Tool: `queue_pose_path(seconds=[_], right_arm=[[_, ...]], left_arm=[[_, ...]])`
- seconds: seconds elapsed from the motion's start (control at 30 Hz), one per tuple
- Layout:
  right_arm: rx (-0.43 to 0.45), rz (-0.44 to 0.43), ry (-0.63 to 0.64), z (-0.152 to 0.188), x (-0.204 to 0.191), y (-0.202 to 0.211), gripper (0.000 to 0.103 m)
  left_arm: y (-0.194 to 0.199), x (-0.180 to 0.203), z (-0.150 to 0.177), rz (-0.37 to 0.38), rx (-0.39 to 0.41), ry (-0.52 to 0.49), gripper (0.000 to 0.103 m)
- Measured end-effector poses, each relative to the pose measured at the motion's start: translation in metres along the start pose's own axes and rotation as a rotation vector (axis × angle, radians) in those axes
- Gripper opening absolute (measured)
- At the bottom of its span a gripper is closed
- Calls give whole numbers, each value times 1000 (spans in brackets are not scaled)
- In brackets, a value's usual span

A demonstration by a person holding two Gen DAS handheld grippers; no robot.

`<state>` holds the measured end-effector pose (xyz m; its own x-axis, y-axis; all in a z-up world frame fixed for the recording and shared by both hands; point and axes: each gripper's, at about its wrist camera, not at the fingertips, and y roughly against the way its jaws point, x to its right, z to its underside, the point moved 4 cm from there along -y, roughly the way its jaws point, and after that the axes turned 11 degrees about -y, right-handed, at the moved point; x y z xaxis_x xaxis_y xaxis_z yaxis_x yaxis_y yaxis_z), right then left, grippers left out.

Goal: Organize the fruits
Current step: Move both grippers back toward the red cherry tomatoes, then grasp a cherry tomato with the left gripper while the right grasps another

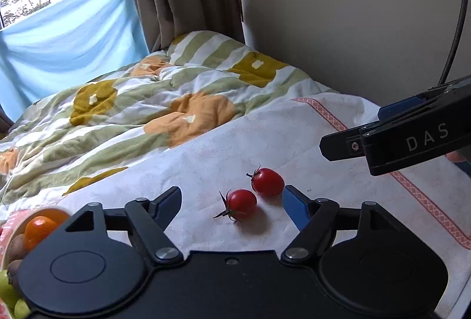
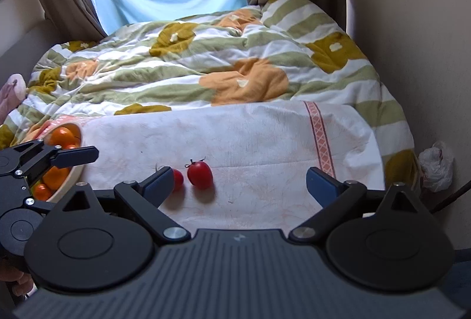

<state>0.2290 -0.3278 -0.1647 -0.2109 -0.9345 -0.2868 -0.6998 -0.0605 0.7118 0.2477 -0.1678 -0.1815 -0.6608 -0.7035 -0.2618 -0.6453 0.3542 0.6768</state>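
Two red cherry tomatoes lie side by side on a white cloth (image 1: 294, 136) spread over the bed. The nearer tomato (image 1: 242, 202) sits between the fingers of my left gripper (image 1: 232, 198), which is open and not touching it. The farther tomato (image 1: 268, 181) rests just beyond the gripper's right blue pad (image 1: 294, 208). My right gripper (image 2: 239, 176) is open and empty. One tomato (image 2: 200, 174) lies ahead of it, left of centre, and the other tomato (image 2: 177, 180) is half hidden behind the gripper's left finger (image 2: 157, 180).
A cream bowl (image 2: 75, 174) at the cloth's left end holds oranges (image 2: 60, 136), brown fruit (image 1: 16, 245) and green grapes (image 1: 8, 289). A flowered quilt (image 2: 206, 54) covers the bed behind. A wall (image 2: 426, 24) runs along the right, with a plastic bag (image 2: 437, 165) below.
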Motion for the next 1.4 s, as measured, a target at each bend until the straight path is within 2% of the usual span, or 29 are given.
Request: queue_pose_path(seconds=[0.17, 0.33, 0.53, 0.63, 0.7, 0.83, 0.9, 1.17, 1.4], right_arm=[[39, 11, -17, 4, -2, -29, 103], [22, -15, -30, 8, -7, -53, 101], [-10, -19, 2, 13, -17, -72, 99], [-12, -13, 2, 16, -19, -76, 99], [-21, -16, 4, 17, -20, -79, 92], [-32, -26, 5, 20, -20, -84, 89], [-34, -31, 15, 20, -22, -86, 87], [-42, -46, 45, 25, -28, -88, 81], [-46, -59, 81, 27, -36, -92, 77]], left_arm=[[-33, -2, 9, 70, 14, -61, 74], [-52, -1, 19, 139, 19, -115, 64], [-56, -2, 20, 166, 49, -128, 61], [-61, -1, 20, 185, 40, -131, 60], [-64, -1, 20, 199, 31, -127, 57], [-66, -2, 22, 205, 29, -123, 52], [-65, -2, 23, 208, 35, -124, 36], [-59, -2, 25, 163, 30, -147, 36], [-51, -14, 37, 124, -1, -99, 36]])
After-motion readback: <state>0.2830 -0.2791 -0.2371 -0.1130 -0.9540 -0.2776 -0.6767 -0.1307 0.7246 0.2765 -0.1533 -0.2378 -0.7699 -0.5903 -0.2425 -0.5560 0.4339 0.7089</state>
